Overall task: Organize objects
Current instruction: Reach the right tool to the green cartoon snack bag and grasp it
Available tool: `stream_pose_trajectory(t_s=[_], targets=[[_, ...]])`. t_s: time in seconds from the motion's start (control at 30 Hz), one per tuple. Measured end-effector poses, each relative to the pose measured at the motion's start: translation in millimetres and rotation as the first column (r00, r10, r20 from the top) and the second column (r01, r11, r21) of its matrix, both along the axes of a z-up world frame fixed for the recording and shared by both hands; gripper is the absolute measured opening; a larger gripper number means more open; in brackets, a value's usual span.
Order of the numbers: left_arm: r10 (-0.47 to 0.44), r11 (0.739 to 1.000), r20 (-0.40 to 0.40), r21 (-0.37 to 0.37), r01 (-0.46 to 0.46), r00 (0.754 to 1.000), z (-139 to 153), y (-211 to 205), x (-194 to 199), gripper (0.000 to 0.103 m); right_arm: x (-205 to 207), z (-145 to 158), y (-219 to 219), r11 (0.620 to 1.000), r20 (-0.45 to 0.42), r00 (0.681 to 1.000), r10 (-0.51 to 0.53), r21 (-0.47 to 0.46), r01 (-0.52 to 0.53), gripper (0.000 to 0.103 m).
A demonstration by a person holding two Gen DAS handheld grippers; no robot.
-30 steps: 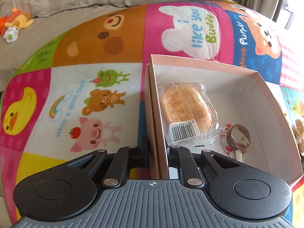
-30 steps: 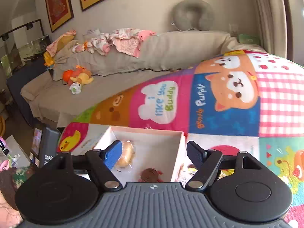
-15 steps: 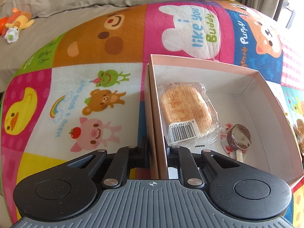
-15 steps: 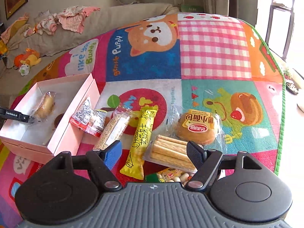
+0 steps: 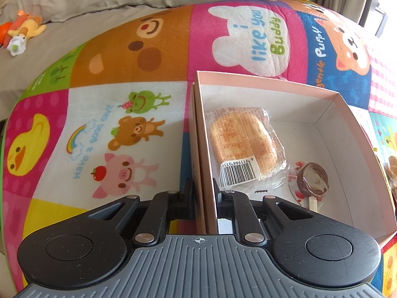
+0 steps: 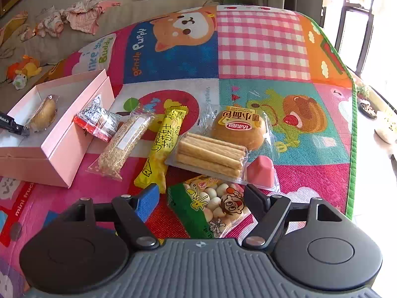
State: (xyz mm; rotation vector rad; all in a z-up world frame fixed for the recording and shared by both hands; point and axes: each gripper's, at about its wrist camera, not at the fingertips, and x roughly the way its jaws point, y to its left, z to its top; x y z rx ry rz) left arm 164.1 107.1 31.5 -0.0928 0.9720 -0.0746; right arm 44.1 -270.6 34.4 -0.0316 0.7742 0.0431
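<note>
Right gripper, jaws apart, hangs directly over the green snack bag, which lies between its fingers with its long axis toward 12 o'clock. Pink box sits at 10 o'clock; left gripper is clamped on its near wall, so the right takes the pick.

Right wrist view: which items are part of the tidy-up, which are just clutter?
Job:
pink box
green snack bag
biscuit sticks
yellow bar
bun
pink jelly cup

Lying about:
plush toy
clothes
</note>
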Motion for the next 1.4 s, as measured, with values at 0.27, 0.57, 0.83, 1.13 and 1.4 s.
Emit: stream_pose_trajectory(t_s=[0.27, 0.57, 0.83, 1.13, 1.4], targets=[[0.001, 1.000, 0.003, 0.013, -0.001, 1.000, 1, -2, -1, 0.015, -40, -4, 24, 0.997, 0.072, 0.995, 0.069, -0.051, -0.065, 0.076], [0.002, 1.000, 0.004, 0.013, -0.002, 1.000, 0, -2, -2, 0.015, -39, -12, 15, 0.999, 0.057, 0.998, 0.027, -0.041, -0.024, 0.077], [0.002, 1.000, 0.004, 0.013, -0.002, 1.000, 0, -2, -2, 0.015, -41, -11, 9, 0.999, 0.070, 0.997, -0.005, -0.039, 0.008, 0.079], [-0.001, 1.000, 0.003, 0.001, 0.001, 1.000, 0, 1, -1, 0.015, -24, -6, -6, 0.994, 0.054, 0.993, -0.108, 0.034, 0.106, 0.083], [0.000, 1.000, -0.002, 0.020, 0.000, 1.000, 1, -2, 0, 0.015, 15, -9, -11, 0.973, 0.003, 0.978, -0.206, 0.108, 0.205, 0.084]])
